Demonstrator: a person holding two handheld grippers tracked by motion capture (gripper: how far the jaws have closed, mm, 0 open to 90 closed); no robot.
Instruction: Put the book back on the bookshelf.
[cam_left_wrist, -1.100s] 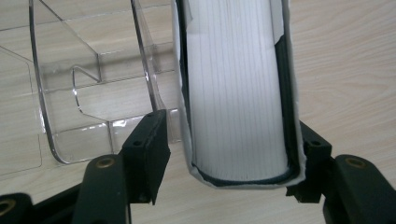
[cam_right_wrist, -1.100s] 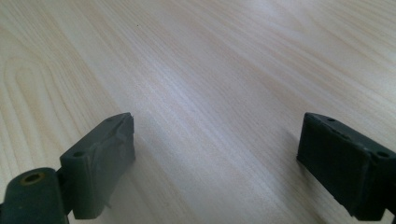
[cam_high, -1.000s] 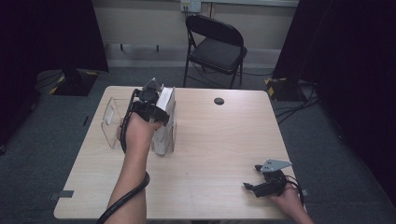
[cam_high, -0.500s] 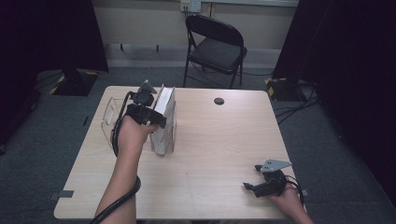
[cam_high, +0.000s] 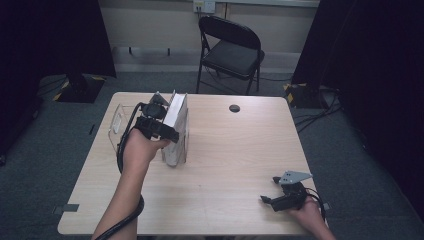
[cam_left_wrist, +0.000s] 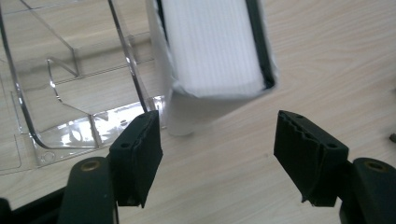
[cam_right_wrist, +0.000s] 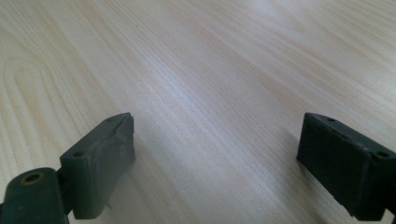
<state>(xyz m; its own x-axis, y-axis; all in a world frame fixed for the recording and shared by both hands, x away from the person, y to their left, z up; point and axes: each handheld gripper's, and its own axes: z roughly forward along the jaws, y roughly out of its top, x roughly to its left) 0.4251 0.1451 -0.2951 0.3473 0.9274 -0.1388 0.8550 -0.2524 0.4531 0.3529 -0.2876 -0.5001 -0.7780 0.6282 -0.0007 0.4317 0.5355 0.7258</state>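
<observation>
The book (cam_left_wrist: 212, 46) stands on edge in the clear rack (cam_left_wrist: 70, 88), in the slot nearest the counter's (cam_high: 240, 150) middle, and the left tool (cam_left_wrist: 217, 147), whose jaws have just been opening with nothing pressed between them, hangs just above it; the step looks like letting go, so I would draw that tool straight back from the rack, without brushing the book's top or the thin divider. The right tool (cam_high: 281, 196) rests spread wide and empty, well apart from the rack. The book's foot is hidden, and its cover is blurred.
</observation>
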